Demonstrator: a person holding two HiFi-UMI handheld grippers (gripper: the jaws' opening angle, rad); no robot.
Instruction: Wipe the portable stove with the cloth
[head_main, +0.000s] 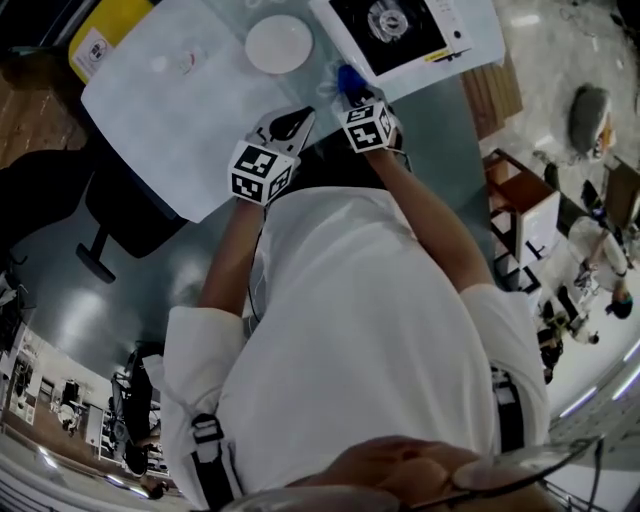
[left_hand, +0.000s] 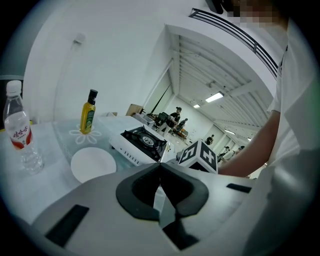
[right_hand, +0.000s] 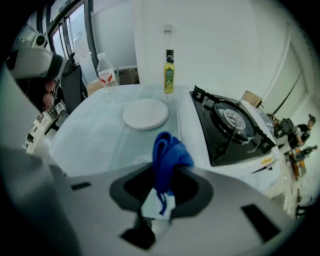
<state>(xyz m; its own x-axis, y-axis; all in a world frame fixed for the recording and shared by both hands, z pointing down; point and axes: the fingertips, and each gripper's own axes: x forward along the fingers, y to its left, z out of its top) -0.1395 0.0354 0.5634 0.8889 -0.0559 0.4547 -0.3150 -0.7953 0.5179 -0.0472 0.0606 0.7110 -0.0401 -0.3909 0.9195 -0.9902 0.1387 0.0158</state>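
While the right gripper (right_hand: 161, 186) clamps a bunched blue cloth (right_hand: 169, 156) between its jaws, clenched tight so that the fabric stands up out of them in a folded loop, the left gripper (left_hand: 161, 174) holds nothing. Its jaws are pressed together with no gap showing.

From the head view both grippers sit side by side at the near edge of the glass table (head_main: 150, 110), close to the person's white shirt (head_main: 350, 330). The right one is nearer the portable stove (right_hand: 232, 125). The stove is a white body with a black top and a round burner in the middle, and it stands on the table to the right of the cloth. The cloth is raised just beside the stove's near left corner; the right gripper view shows table surface between them, so they are apart.

A white plate (right_hand: 146, 113) lies left of the stove. Beyond it stand a yellow oil bottle (right_hand: 169, 72) and a clear water bottle (left_hand: 19, 131) — both upright.
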